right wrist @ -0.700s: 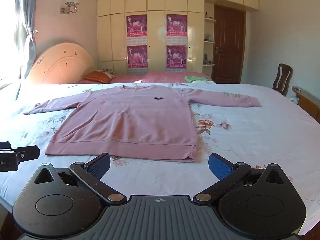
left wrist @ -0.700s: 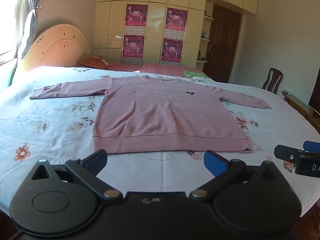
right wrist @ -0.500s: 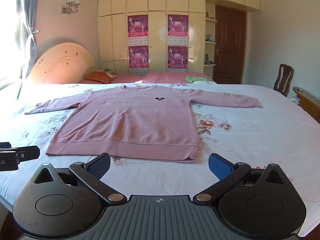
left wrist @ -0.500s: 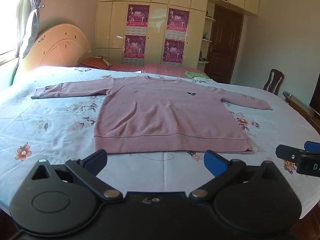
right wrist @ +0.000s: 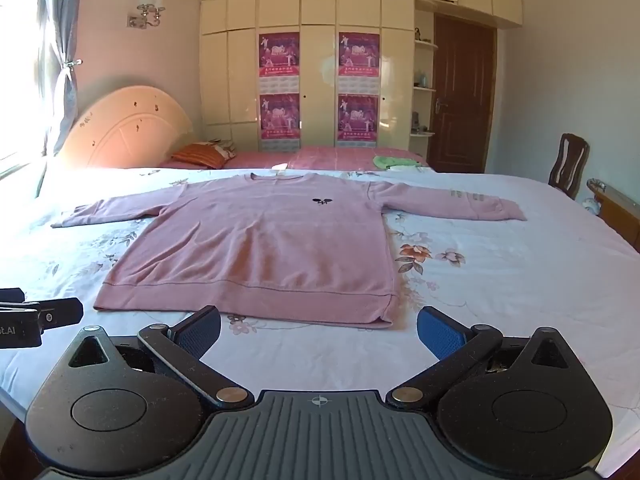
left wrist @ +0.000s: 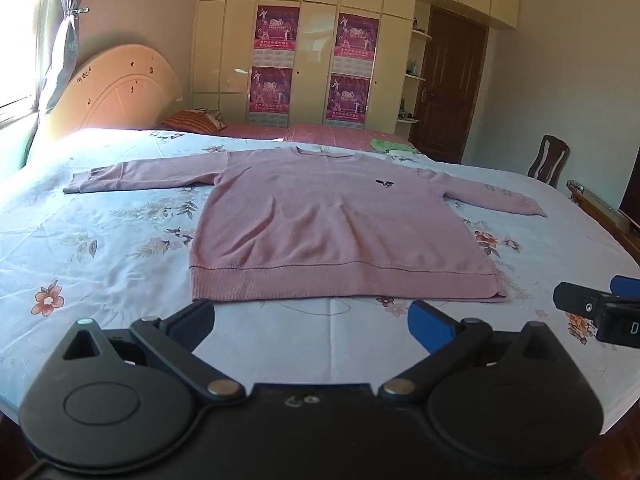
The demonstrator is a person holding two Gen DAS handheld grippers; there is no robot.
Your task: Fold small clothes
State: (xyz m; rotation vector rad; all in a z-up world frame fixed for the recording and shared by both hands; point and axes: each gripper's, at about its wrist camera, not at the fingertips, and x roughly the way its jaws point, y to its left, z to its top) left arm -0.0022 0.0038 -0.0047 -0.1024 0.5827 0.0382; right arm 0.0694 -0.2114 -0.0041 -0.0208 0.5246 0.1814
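A pink long-sleeved sweater (left wrist: 332, 220) lies flat and face up on the flowered bedsheet (left wrist: 100, 248), sleeves spread to both sides, hem toward me. It also shows in the right wrist view (right wrist: 264, 248). My left gripper (left wrist: 310, 320) is open and empty, just short of the hem, over the sheet. My right gripper (right wrist: 318, 330) is open and empty, just short of the hem's right part. Each gripper shows at the edge of the other's view: the right one (left wrist: 600, 308) and the left one (right wrist: 36, 316).
The bed's near edge runs just under both grippers. A headboard (left wrist: 116, 96) and a striped pillow (left wrist: 194, 120) are at the far left. A green cloth (right wrist: 396, 162) lies beyond the sweater. A wooden chair (right wrist: 568, 168) and a bench stand at the right.
Both grippers have edged slightly toward the sweater's hem. The sweater has not moved and both grippers stay open.
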